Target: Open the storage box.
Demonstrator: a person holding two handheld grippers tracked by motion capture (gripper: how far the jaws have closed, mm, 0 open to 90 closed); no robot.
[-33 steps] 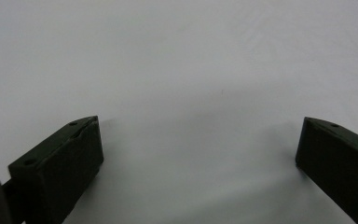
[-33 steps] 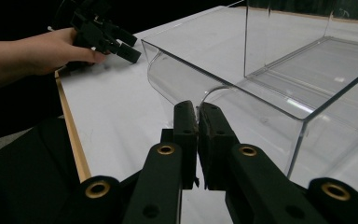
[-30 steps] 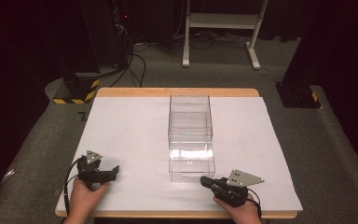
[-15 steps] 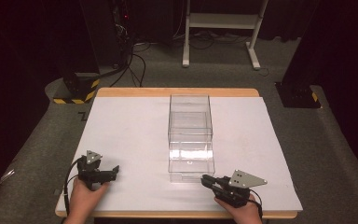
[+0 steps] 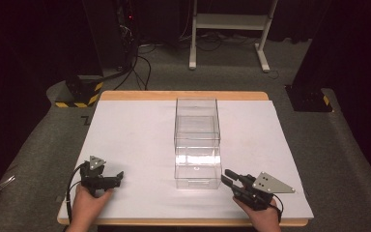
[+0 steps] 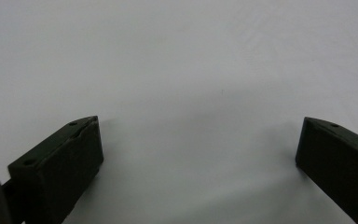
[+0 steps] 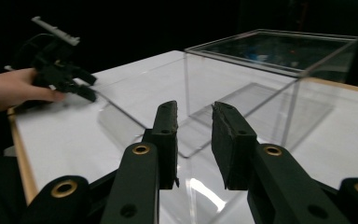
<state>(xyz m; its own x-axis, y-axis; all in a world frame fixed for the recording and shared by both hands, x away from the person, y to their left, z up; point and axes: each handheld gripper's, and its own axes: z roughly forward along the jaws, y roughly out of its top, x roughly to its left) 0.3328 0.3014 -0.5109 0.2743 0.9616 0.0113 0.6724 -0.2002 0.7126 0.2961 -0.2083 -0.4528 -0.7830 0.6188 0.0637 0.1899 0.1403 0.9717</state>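
- The right gripper point(image 5: 228, 177) sits at the near right of the worktop point(image 5: 135, 135), aimed at the near right corner of the clear plastic box point(image 5: 197, 145). Its jaws have just been opening, and they stand a little apart with nothing between them.
- Judged from here, that narrow gap may be too small for a sure bite on the box wall. A jaw tip could strike the edge instead and push the light box across the smooth white sheet.
- The clear walls are hard to read in the right gripper view, where reflections blur the corner point(image 7: 186, 93). A misjudged approach could clip the rim and tip or skew the box.
- The left gripper point(image 5: 120, 176) rests released near the left front edge, jaws wide over bare sheet, well apart from the box. It offers no bracing if the box slides.
- The box stands in the middle of the worktop, long side running away from the person. It looks like two or three stacked or nested clear sections; I cannot tell which.
- Nothing is visible inside it; the compartments look empty.
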